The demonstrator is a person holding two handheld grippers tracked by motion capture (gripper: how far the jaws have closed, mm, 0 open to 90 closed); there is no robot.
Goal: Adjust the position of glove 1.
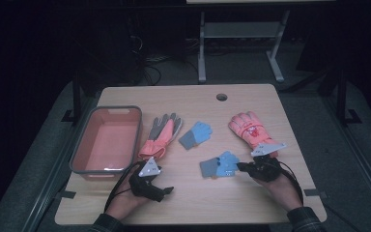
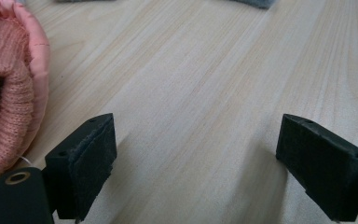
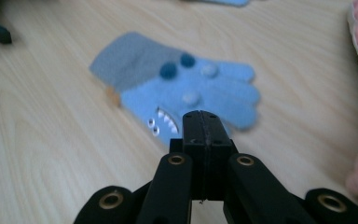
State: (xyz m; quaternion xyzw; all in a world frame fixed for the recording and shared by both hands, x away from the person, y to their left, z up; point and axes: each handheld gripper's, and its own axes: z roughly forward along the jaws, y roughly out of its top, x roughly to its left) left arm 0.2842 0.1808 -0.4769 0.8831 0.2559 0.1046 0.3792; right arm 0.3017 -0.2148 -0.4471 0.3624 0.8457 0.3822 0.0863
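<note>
**Tongs meet over a table of gloves**

The right gripper (image 3: 201, 122) has its jaws pressed flat together with nothing visibly between them, the tips poised over the near edge of a small blue glove (image 3: 186, 88) with a grey cuff; whether they touch the knit cannot be told. The left gripper (image 2: 196, 163) stands wide open and empty above bare wood, just beside the ribbed cuff of a pink-and-grey glove (image 2: 4, 93).

From above, both grippers sit near the front of a pale wooden table (image 1: 251, 200). A second blue glove (image 1: 195, 134) lies mid-table, a red padded glove (image 1: 249, 128) at the right, and a pink bin (image 1: 107, 140) at the left. Dark floor, cables and a desk frame (image 1: 241, 43) lie beyond.

The right gripper view alone reveals the glove's toothy face and pompoms.
</note>
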